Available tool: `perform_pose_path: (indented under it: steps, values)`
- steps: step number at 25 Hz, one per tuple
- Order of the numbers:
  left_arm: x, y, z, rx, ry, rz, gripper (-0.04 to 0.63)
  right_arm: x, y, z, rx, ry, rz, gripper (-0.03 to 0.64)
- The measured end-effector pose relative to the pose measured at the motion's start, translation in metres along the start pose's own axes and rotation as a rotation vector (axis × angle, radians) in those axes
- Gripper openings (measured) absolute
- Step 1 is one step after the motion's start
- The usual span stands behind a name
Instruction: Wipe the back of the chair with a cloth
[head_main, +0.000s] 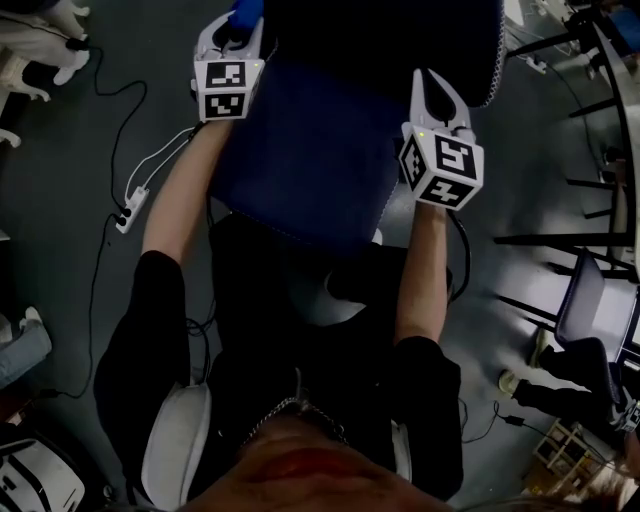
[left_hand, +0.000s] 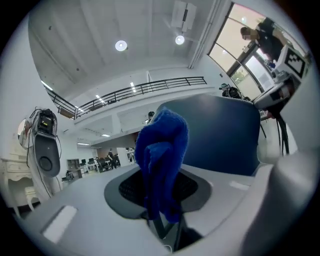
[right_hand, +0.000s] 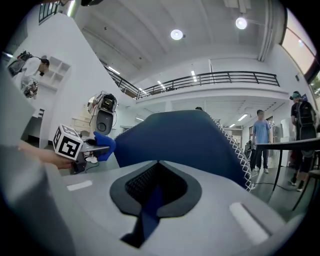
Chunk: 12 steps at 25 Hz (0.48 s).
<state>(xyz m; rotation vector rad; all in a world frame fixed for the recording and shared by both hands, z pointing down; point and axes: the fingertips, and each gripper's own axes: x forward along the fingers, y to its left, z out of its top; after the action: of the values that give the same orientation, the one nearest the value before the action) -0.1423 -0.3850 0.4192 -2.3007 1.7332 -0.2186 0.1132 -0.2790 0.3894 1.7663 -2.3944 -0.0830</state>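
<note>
**Cloth clamped in left tool, held at the chair's left edge**

Cloth (left_hand: 161, 145): bright blue, fluffy, bunched into one thick fold. Its lower end is pinched in the left tool (left_hand: 159, 202), whose jaws are closed onto it. The rest stands up past the jaw tips.

In the head view the cloth is seen at the top of the frame, left of centre, right at the left edge of the chair (head_main: 310, 150). Contact with the upholstery cannot be confirmed.

Chair back (right_hand: 185, 142): dark navy fabric, with white zigzag stitching down its right edge as seen in the right gripper view. The centre of both gripper views is filled by it, just beyond the jaws.

Right tool (right_hand: 152, 197): the jaws are drawn almost together, with only a narrow slit between them. A strip of the same navy fabric is seen gripped in that slit, so the tool is read as clamped on the chair back. In the head view it is placed right of centre, against the chair's right side.

In the right gripper view, the left tool and its cloth are seen at mid-left, just beside the chair back's left edge.

Surroundings:
- The floor (head_main: 50, 180) is grey.
- A white power strip (head_main: 130, 208) with cables is seen on the floor at the left of the head view.
- A bystander in a blue shirt (right_hand: 260, 131) is seen at the far right of the right gripper view, near a dark counter (right_hand: 295, 142).
</note>
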Motion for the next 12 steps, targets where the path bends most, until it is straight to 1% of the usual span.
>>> perform_pose_path:
  steps: [3, 12]
  values:
    - [0.005, -0.003, -0.006, 0.015, 0.008, 0.004, 0.115, -0.001, -0.003, -0.005, -0.001, 0.008, -0.003, 0.003]
    - [0.022, -0.011, -0.011, -0.014, 0.001, 0.009, 0.115, -0.006, -0.015, -0.01, 0.001, 0.018, -0.027, 0.003]
